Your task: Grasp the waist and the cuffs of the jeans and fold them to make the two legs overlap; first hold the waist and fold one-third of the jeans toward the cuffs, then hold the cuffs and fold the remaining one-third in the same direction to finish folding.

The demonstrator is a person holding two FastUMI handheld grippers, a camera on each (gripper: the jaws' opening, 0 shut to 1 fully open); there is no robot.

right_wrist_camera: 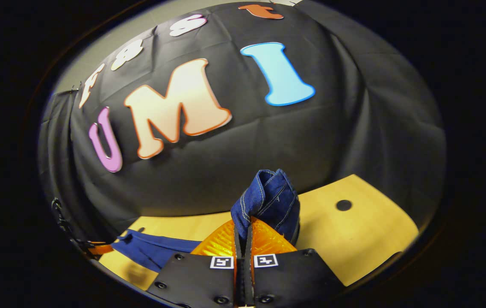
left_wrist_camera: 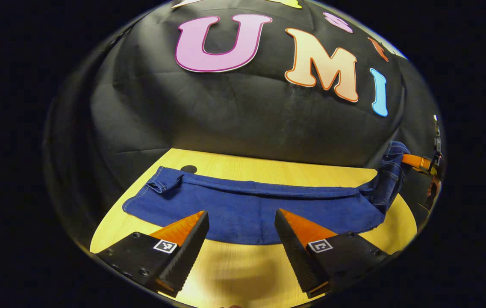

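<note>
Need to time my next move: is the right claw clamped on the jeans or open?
Shut on the jeans: the right claw has its fingers together with a bunched denim end pinched between them, lifted off the table.

Light wooden table point(left_wrist_camera: 243, 273), pale yellow top, bare grain at near side. Small round black spot on table point(left_wrist_camera: 188, 168) at far left in left gripper view; another point(right_wrist_camera: 343, 205) at far right in right gripper view. Black cloth wall point(left_wrist_camera: 234, 115) behind table, creased.

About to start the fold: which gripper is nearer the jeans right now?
Right. The right gripper is shut on a bunched end of the jeans, lifted off the table. The left gripper hangs open just short of the jeans' near edge, touching nothing.
</note>
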